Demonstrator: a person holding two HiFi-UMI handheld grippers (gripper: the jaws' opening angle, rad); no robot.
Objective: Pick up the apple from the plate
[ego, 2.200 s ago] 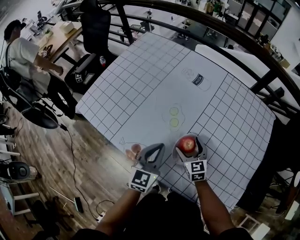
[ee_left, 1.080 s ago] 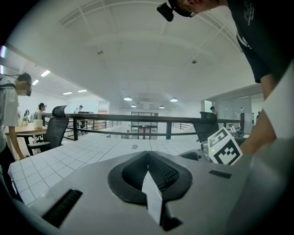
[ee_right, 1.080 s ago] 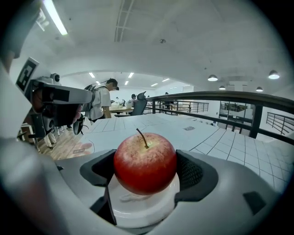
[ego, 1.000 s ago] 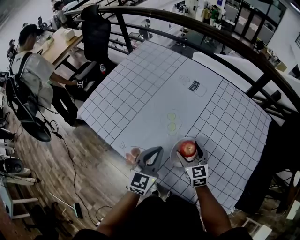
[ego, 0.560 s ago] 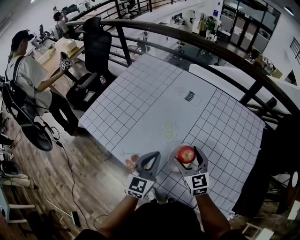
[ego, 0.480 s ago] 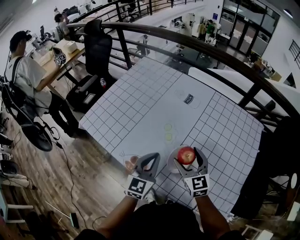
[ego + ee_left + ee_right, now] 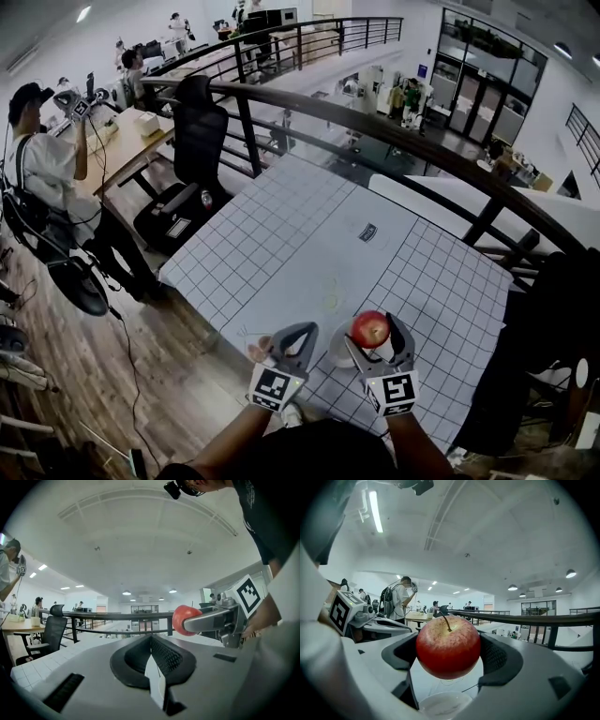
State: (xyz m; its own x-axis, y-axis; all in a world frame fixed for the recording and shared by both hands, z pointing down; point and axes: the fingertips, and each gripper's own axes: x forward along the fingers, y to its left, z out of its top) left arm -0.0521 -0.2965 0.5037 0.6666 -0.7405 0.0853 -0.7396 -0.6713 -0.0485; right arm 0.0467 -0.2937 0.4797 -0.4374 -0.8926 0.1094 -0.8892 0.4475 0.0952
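Note:
A red apple (image 7: 371, 328) (image 7: 447, 646) with its stem up is clamped between the two fingers of my right gripper (image 7: 372, 331) (image 7: 448, 649), which is shut on it. The apple hangs clear above the white plate (image 7: 337, 348) (image 7: 439, 706), which stands on the gridded table sheet (image 7: 300, 234) near its front edge. My left gripper (image 7: 300, 331) (image 7: 151, 638) is just left of the plate, held level, shut and with nothing in it. The left gripper view shows the apple (image 7: 184, 619) off to its right.
A dark curved railing (image 7: 403, 141) runs behind the table. A black office chair (image 7: 192, 131) stands at the table's far left, over a wooden floor (image 7: 122, 375). People are at desks (image 7: 122, 141) further left. A small printed label (image 7: 368, 232) lies mid-table.
The apple has come up off the plate in my right gripper. The head view has tilted up, so more of the room shows. The left gripper stays shut beside the plate.

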